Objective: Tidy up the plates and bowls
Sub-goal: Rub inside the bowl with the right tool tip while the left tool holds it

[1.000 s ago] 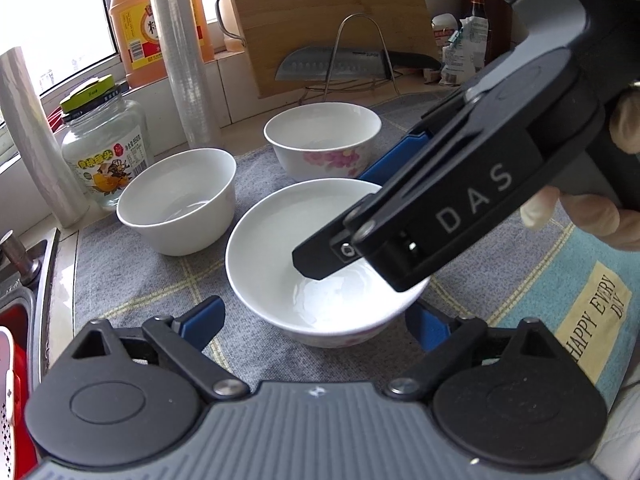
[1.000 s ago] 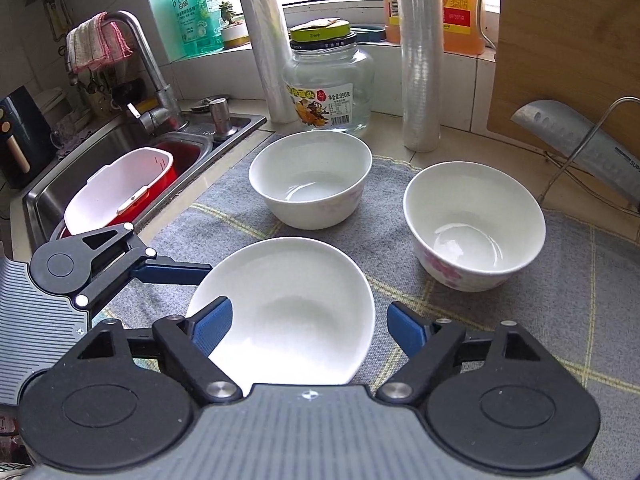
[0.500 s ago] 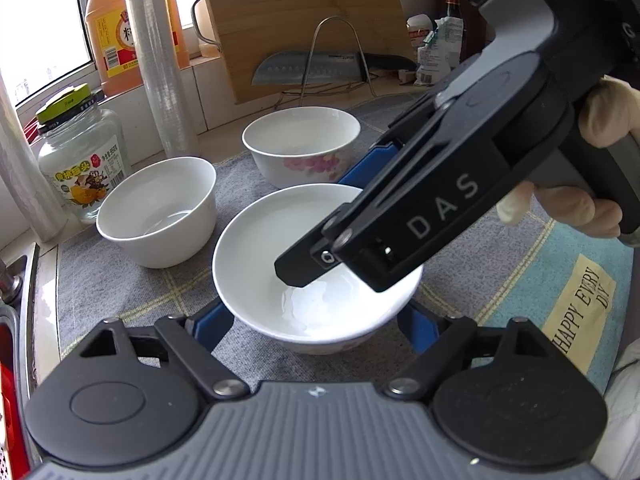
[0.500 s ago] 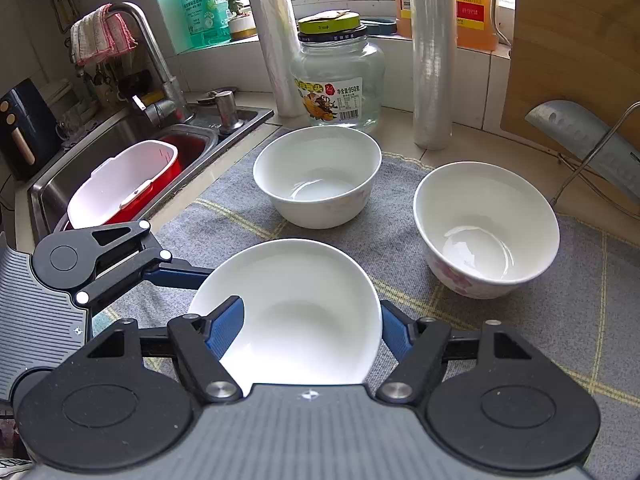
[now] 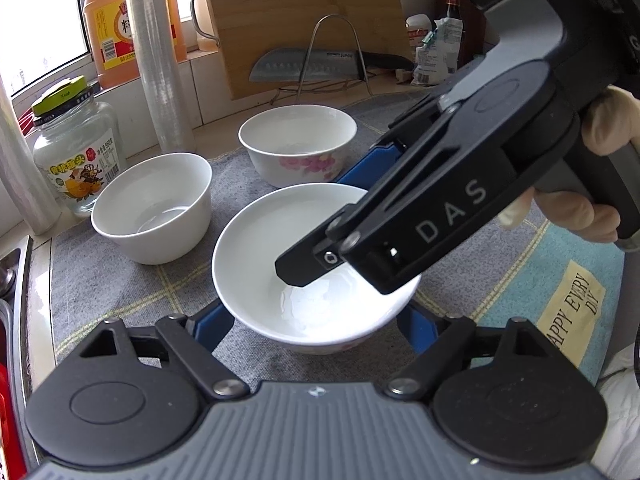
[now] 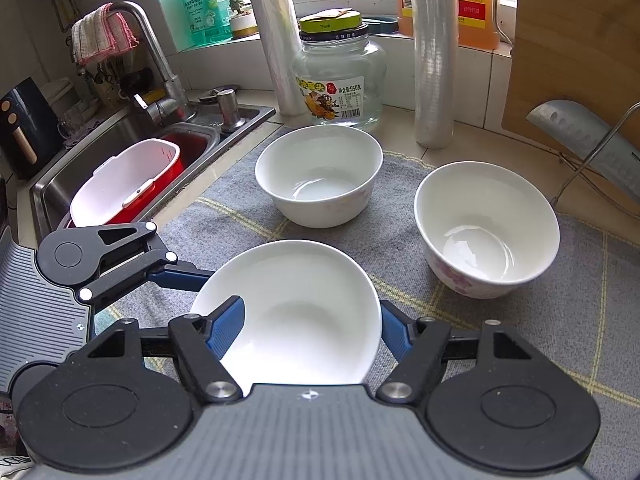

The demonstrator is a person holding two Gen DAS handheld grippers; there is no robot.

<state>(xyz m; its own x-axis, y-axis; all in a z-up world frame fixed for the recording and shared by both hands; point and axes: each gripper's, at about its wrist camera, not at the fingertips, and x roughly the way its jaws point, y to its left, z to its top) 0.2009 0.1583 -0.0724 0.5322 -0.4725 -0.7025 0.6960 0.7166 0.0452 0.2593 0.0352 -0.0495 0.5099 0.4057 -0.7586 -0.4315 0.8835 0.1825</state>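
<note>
While the right wrist view alone shows the sink (image 6: 120, 136), both views show the left gripper (image 5: 316, 330) and right gripper (image 6: 312, 326) each clamped on the shallow bowl (image 6: 304, 300) on the grey mat (image 6: 500, 332), near two deeper bowls (image 6: 320, 176).

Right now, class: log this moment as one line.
left tool: shut on shallow white ceramic bowl | right tool: shut on same bowl | two deeper white bowls: untouched on grey cloth

left tool (image 5: 316, 324): tilted down, half open | right tool (image 6: 312, 326): tilted down, narrowed | crossed
</note>
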